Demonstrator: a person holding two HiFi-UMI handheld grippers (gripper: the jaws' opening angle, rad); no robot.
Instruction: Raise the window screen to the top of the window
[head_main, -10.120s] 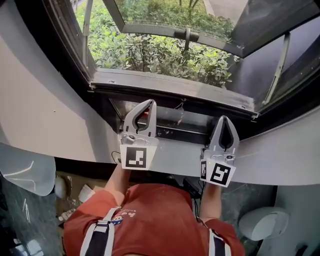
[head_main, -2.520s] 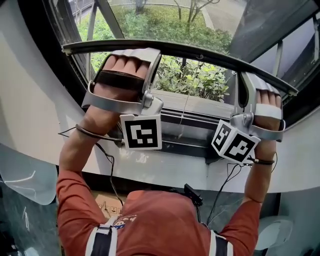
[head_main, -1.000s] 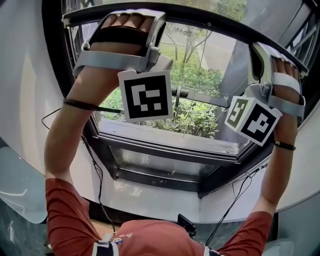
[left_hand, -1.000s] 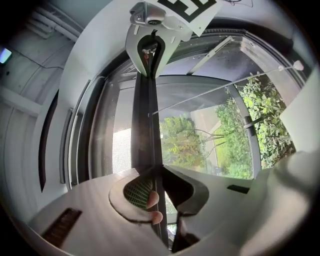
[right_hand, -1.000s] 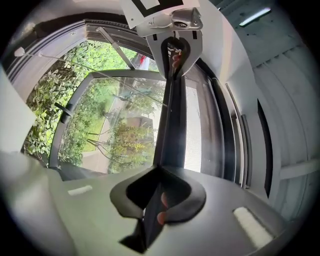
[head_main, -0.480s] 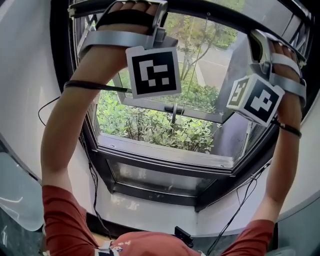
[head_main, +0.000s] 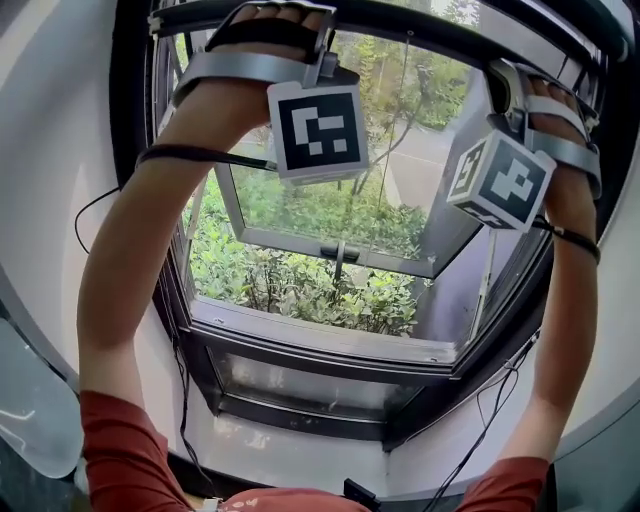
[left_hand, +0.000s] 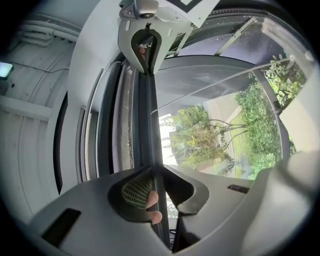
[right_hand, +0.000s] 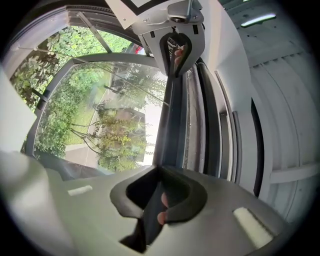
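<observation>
dark window screen bar (left_hand: 147, 120) is clamped by left hand-held gripper (left_hand: 156, 172) and right hand-held gripper (right_hand: 159, 175).

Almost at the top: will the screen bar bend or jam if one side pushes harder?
Probably stiff: the screen bar runs straight from left gripper to right gripper. Likely light: two pinch grips carry it. Spanning the frame, it could jam if pushed unevenly.
</observation>
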